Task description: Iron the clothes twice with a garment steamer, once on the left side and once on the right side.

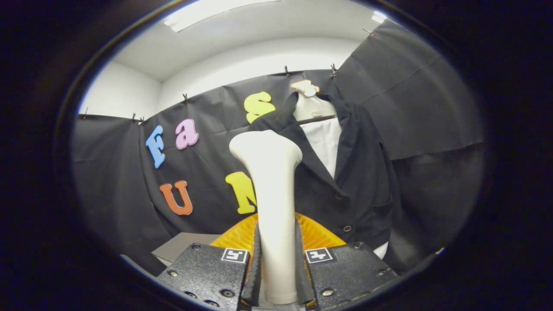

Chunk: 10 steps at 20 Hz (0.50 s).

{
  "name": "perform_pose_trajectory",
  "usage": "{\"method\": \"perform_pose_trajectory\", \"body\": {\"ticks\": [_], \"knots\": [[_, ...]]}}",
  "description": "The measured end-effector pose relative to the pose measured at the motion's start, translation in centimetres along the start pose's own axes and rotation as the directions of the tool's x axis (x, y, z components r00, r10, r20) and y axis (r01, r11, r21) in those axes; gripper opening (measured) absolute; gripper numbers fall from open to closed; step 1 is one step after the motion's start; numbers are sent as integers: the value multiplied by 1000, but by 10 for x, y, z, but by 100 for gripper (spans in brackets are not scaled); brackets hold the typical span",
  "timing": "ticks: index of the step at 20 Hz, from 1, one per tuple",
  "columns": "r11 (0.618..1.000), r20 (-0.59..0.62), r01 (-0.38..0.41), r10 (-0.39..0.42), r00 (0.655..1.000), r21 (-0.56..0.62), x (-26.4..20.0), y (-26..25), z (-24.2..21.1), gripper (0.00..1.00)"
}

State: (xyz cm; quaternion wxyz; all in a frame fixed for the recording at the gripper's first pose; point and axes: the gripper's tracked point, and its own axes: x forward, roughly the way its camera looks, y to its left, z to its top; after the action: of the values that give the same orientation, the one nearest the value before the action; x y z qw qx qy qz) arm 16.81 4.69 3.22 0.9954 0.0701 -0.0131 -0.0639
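A white garment steamer [272, 185] stands upright between my fingers, its handle clamped by both pads and its wide head rising ahead of them. My gripper [276, 268] is shut on that handle. Just beyond and to the right of the steamer head hangs a black jacket [345, 181] over a white shirt [326, 140], on a white hanger [309, 103] against the booth wall. The steamer head sits in front of the jacket's left lapel; whether it touches the cloth I cannot tell.
An orange ribbed object [317, 233] lies low behind the steamer handle, just past my fingers. A grey flat surface [185, 244] shows to the left of it. Black cloth walls close in behind and to the right.
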Motion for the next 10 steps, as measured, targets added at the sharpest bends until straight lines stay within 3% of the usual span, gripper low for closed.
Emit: {"method": "perform_pose_trajectory", "body": {"ticks": [10], "knots": [[995,218,-26,47,975,-100,73,-39,121,35]]}}
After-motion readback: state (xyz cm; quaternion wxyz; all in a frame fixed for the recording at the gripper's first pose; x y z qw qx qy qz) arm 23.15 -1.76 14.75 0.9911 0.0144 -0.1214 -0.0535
